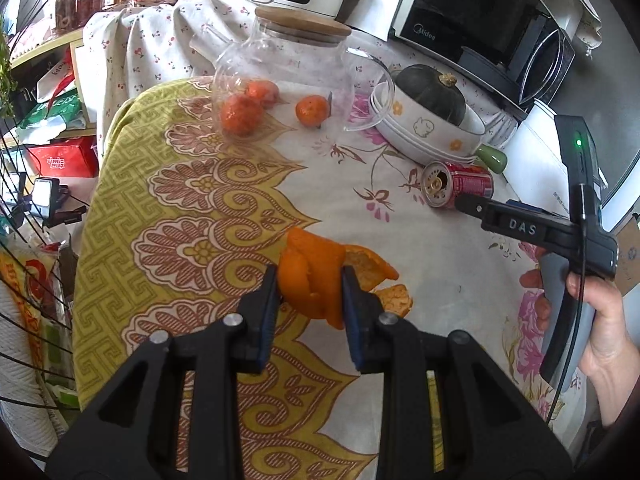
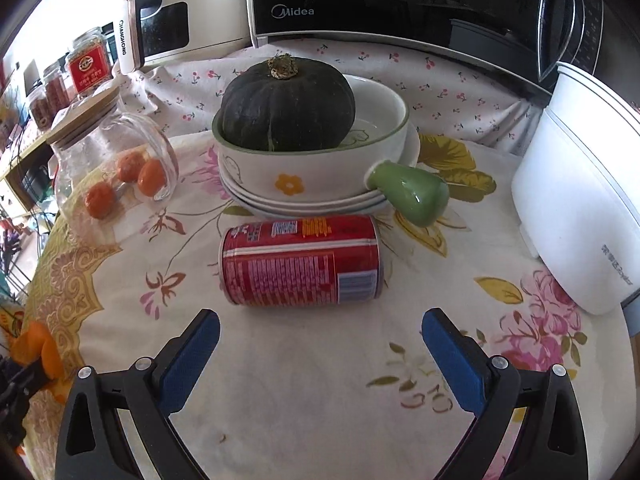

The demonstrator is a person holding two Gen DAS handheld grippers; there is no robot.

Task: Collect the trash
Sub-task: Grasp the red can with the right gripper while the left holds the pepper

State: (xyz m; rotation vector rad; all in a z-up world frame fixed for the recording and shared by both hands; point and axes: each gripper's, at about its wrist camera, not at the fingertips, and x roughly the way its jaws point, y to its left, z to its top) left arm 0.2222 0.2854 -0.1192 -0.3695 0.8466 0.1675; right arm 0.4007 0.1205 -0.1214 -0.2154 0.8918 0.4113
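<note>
My left gripper (image 1: 310, 280) is shut on a curled piece of orange peel (image 1: 308, 272), held just over the tablecloth; more peel pieces (image 1: 384, 280) lie right behind it. The held peel also shows at the left edge of the right wrist view (image 2: 40, 350). A red drink can (image 2: 300, 260) lies on its side on the floral cloth, just ahead of my right gripper (image 2: 320, 328), which is open and empty, jaws wide. In the left wrist view the can (image 1: 460, 184) lies beyond the right gripper's finger (image 1: 472, 204).
A glass jar with a wooden lid (image 1: 288, 76) lies on its side near three tangerines (image 1: 312, 110). A bowl (image 2: 320, 168) holding a dark green squash (image 2: 288, 104) sits on stacked plates behind the can. A white appliance (image 2: 580, 200) stands right, a microwave (image 2: 400, 0) behind.
</note>
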